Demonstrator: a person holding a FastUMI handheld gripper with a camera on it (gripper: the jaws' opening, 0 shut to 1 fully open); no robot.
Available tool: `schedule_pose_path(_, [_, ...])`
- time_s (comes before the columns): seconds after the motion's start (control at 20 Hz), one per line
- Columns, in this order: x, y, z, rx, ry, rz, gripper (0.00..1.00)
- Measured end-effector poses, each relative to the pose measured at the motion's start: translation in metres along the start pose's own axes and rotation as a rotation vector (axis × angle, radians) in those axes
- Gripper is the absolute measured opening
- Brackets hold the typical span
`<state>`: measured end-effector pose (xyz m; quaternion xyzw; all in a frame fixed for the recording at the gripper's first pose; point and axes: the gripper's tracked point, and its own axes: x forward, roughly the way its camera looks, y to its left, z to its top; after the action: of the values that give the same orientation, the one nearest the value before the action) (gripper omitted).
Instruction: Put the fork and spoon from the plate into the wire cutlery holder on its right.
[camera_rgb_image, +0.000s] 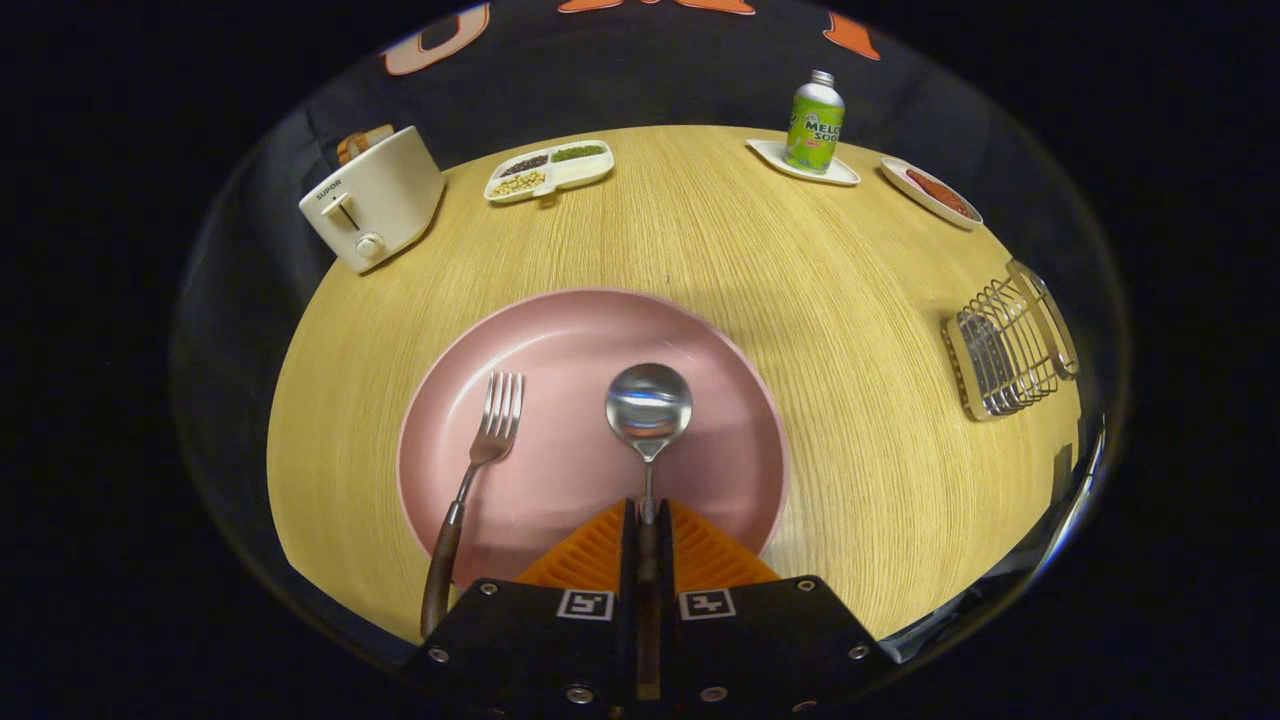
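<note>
gripper (647, 520): fingers pinched on spoon (648, 408) handle, bowl ahead over pink plate (560, 330)
fork (480, 450): lies on plate beside spoon, handle over rim
holder (1008, 345): wire cutlery holder, well apart on tabletop (800, 270)
risk: thin handle may pivot or slip in carry; bowl could snag holder wires

Round worktop (800, 300) with light wood-grain surface occupies the booth. Black cloth wall (680, 70) stands behind it. Lighting falls evenly across the surface.
</note>
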<state>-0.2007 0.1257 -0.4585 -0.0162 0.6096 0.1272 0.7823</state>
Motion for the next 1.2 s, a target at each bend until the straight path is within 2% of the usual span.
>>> schedule_pose_path(0.1, [-0.001,-0.003,0.001,-0.03,-0.002,-0.003,0.06])
schedule_pose_path(0.3, [-0.011,-0.004,0.011,-0.074,-0.044,0.019,0.04])
schedule_pose_path(0.6, [-0.046,-0.025,0.055,-0.036,-0.154,0.029,0.04])
schedule_pose_path(0.9, [-0.093,-0.09,0.096,0.029,-0.28,-0.045,0.04])
schedule_pose_path(1.2, [-0.125,-0.177,0.1,0.079,-0.283,-0.139,0.04])
